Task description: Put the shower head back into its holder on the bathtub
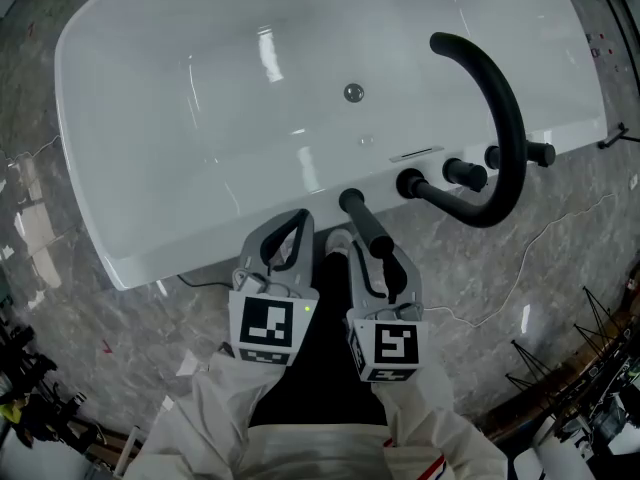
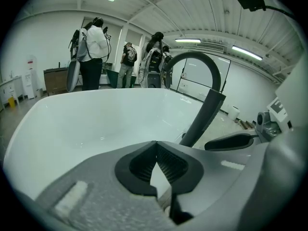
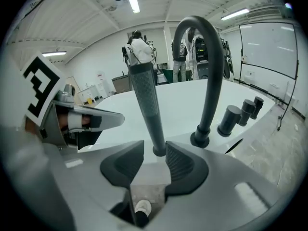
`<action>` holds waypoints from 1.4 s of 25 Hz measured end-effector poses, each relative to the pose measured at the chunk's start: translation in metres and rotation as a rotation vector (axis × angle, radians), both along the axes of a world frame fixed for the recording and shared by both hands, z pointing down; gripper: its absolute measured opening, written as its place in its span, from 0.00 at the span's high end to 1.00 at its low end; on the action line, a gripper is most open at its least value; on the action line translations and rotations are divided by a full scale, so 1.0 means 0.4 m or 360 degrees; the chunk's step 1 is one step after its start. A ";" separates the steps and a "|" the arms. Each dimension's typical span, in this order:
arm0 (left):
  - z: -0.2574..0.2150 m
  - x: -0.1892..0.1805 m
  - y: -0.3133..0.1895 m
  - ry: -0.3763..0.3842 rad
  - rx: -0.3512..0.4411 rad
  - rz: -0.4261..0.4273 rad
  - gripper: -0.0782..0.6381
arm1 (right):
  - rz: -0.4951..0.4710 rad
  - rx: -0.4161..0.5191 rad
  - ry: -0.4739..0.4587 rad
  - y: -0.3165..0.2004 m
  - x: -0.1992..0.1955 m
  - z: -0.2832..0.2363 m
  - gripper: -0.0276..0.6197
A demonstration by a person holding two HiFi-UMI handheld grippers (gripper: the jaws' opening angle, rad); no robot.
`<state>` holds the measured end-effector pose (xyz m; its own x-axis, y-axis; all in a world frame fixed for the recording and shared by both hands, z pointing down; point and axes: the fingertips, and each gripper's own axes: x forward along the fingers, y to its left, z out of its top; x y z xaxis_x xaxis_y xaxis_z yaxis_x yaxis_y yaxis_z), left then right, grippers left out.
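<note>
The black shower head (image 1: 366, 225) is a slim textured rod that stands on the near rim of the white bathtub (image 1: 150, 258), left of the tap. In the right gripper view it rises upright (image 3: 146, 100), its lower end between my right gripper's (image 3: 153, 153) jaws, close against the right pad (image 3: 179, 163) and apart from the left one. That gripper (image 1: 385, 256) is open. My left gripper (image 1: 293, 223) hangs just left of it over the rim. Its jaws (image 2: 155, 157) are shut on nothing. The holder itself is hidden.
A black arched spout (image 1: 505, 118) and a row of black knobs (image 1: 465, 173) stand on the rim to the right. The drain (image 1: 352, 92) sits in the tub floor. A thin cable (image 1: 540, 238) crosses the marble floor. Several people (image 2: 94, 52) stand beyond the tub.
</note>
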<state>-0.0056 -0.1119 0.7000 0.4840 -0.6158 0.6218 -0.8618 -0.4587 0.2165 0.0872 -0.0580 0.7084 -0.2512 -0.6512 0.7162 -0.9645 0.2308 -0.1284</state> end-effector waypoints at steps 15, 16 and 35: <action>-0.270 0.011 -0.052 -0.0042 0.0189 0.0072 0.89 | 0.0090 0.0240 0.0007 -0.075 0.084 -0.291 0.76; -0.291 0.014 -0.053 -0.0042 0.0199 0.0074 0.89 | 0.0097 0.0260 0.0007 -0.082 0.091 -0.316 0.76; -0.767 -0.021 -0.159 -0.0056 0.0616 -0.0034 0.89 | 0.0029 0.0711 -0.0107 -0.218 0.145 -0.806 0.89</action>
<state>-0.0141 -0.1756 0.3933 0.4512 -0.8177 0.3574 -0.8757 -0.4828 0.0011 0.1450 -0.1451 0.3861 -0.2733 -0.8974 0.3464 -0.9618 0.2611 -0.0823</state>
